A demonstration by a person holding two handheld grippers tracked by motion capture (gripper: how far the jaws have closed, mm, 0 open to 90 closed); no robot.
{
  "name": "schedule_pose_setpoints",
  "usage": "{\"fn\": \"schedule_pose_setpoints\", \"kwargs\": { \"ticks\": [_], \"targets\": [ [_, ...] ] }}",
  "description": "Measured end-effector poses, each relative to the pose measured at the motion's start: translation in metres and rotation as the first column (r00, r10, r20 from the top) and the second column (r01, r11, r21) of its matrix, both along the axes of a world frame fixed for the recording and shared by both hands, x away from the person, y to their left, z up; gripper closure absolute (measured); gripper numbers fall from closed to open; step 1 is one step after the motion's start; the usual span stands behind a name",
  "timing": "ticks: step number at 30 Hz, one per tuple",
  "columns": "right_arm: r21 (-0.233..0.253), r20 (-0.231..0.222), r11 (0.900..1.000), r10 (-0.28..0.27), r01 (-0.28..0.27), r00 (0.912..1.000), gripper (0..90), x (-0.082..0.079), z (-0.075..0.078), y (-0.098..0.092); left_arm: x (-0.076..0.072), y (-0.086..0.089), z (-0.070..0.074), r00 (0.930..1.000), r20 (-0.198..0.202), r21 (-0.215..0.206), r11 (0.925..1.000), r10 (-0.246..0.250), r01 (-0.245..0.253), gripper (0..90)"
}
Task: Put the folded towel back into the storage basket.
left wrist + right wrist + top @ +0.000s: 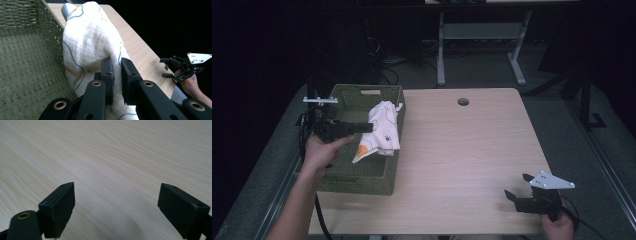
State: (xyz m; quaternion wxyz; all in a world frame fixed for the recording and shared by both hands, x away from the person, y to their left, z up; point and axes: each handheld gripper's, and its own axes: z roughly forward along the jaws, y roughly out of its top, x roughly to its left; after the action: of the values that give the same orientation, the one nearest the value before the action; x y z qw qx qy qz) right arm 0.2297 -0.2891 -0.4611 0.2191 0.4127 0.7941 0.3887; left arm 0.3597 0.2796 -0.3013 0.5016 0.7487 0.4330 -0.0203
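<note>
A white cloth (382, 131) with blue line marks and orange patches hangs over the right wall of a green woven basket (343, 95) at the table's left. My left gripper (371, 127) reaches across the basket and is shut on the cloth (90, 42), a fold pinched between its jaws (117, 75). My right gripper (518, 186) rests low near the table's front right corner, open, with nothing between its fingers (60, 205) but bare wood. It also appears far off in the left gripper view (168, 67).
The light wooden table (462, 150) has a round cable hole (463, 101) near its far edge. The basket floor (27, 70) is bare woven mesh. Beyond the table stand a white desk frame (482, 35) and dark floor.
</note>
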Motion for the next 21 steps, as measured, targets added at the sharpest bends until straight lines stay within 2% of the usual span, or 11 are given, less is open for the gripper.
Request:
{"fn": "schedule_pose_setpoints", "kwargs": {
  "ticks": [14,18,19,21],
  "targets": [
    [0.007,0.003,1.000,-0.009,0.009,1.0000,13.9,0.000,0.001,-0.002,0.004,0.019,-0.002,0.9998,-0.009,0.021,0.9996,0.017,-0.016,81.9],
    [0.006,-0.002,1.000,-0.014,0.014,0.9999,13.9,0.001,0.000,-0.002,0.006,0.027,-0.004,0.9997,-0.015,0.035,0.9992,0.019,-0.018,81.9],
    [0.005,-0.003,1.000,-0.016,0.016,0.9999,13.9,0.002,0.000,-0.002,0.007,0.033,-0.006,0.9994,-0.020,0.047,0.9985,0.028,-0.028,81.6],
    [0.004,0.000,1.000,-0.019,0.019,0.9998,13.9,0.002,0.000,-0.003,0.008,0.037,-0.008,0.9989,-0.025,0.046,0.9982,0.039,-0.038,81.6]
  ]
}}
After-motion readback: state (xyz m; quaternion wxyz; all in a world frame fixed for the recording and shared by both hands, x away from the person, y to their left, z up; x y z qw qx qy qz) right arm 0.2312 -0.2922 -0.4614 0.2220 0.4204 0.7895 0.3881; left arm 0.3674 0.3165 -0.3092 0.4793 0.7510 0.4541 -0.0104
